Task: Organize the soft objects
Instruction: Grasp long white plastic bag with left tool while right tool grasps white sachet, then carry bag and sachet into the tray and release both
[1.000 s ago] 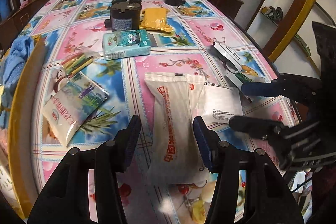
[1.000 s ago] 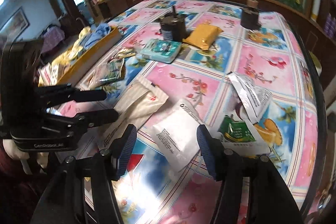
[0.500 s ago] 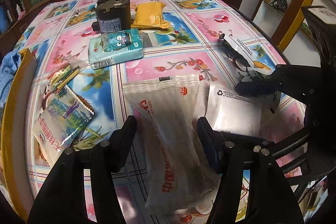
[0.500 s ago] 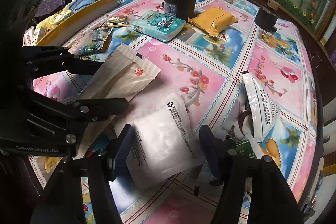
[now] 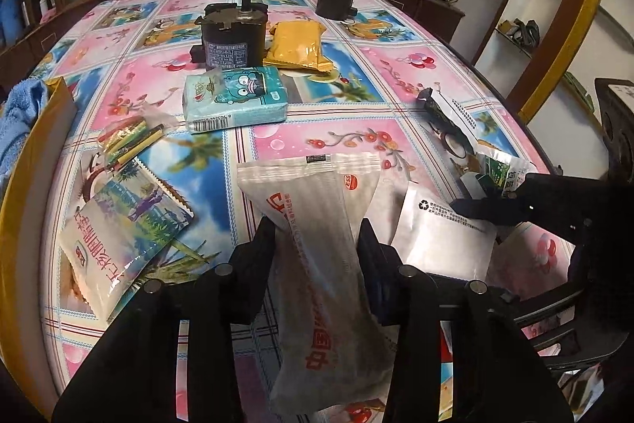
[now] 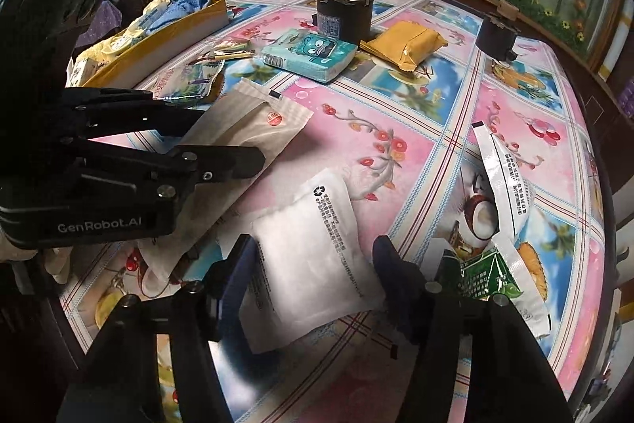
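Note:
My left gripper (image 5: 317,244) has closed in on a long white packet with red print (image 5: 317,264) and pinches it at its middle; the packet also shows in the right wrist view (image 6: 237,137). My right gripper (image 6: 313,264) is open, its fingers on either side of a square white pouch (image 6: 313,256) that lies on the table; the pouch also shows in the left wrist view (image 5: 440,236). The two packets lie side by side near the front edge.
On the patterned tablecloth (image 5: 317,137) lie a teal tissue pack (image 5: 235,98), a yellow packet (image 5: 297,46), a sachet (image 5: 123,228), silver and green packets (image 6: 503,185), two dark motors (image 5: 232,34). A yellow-rimmed box (image 6: 158,42) with soft items stands left.
Both grippers have come down closer to the table. The left gripper's fingers have narrowed onto the long white packet, which now bulges between them. The right gripper has settled around the square pouch.

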The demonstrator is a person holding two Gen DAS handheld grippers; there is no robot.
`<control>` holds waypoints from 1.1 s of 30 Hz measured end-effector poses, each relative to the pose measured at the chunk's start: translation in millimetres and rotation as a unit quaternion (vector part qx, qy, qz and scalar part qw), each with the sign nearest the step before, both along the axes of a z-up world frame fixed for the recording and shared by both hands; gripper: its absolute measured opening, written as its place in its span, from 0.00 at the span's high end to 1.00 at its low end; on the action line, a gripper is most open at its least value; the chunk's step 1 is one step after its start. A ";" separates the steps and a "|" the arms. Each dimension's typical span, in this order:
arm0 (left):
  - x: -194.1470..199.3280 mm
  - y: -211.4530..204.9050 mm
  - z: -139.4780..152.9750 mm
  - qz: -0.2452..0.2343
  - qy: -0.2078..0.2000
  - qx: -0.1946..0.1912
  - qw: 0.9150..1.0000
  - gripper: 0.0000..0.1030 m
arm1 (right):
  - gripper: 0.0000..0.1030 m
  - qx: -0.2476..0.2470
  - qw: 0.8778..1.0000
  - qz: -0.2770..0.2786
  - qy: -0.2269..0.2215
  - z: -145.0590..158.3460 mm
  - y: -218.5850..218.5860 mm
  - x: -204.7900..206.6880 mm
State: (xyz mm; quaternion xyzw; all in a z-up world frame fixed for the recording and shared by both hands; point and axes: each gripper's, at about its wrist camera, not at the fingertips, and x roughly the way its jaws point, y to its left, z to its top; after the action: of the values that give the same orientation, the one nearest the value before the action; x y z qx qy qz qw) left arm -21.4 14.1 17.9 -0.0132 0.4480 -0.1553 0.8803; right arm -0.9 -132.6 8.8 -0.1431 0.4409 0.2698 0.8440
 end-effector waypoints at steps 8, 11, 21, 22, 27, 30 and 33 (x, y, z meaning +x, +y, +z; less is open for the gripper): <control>-20.7 11.1 16.7 0.009 -0.012 -0.033 0.999 0.61 | 0.72 0.037 0.999 -0.026 0.010 10.1 -8.4 -9.7; -32.6 18.7 27.1 0.016 -0.022 -0.046 0.999 0.61 | 0.80 0.059 0.998 -0.035 0.013 14.6 -11.6 -15.1; -66.8 67.5 57.7 0.060 -0.053 -0.085 0.993 0.61 | 0.91 0.104 0.994 -0.038 -0.011 44.6 -5.2 -39.8; -70.1 73.6 60.1 0.066 -0.056 -0.088 0.992 0.61 | 0.91 0.106 0.994 -0.036 -0.014 47.9 -2.7 -42.0; -86.6 106.1 72.3 0.097 -0.071 -0.098 0.988 0.61 | 0.91 0.120 0.992 -0.023 -0.026 64.8 9.4 -50.4; -95.7 127.6 80.1 0.116 -0.083 -0.102 0.984 0.61 | 0.91 0.123 0.992 -0.008 -0.037 77.2 23.4 -55.6; -101.9 151.8 87.5 0.139 -0.093 -0.101 0.981 0.61 | 0.91 0.128 0.991 0.014 -0.046 89.9 44.0 -60.1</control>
State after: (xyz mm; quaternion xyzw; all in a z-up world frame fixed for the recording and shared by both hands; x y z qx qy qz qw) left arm -123.3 165.9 105.4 -0.1497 0.3396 -0.0766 0.9254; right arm -61.0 -88.5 98.7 -0.0525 0.3611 0.3288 0.8710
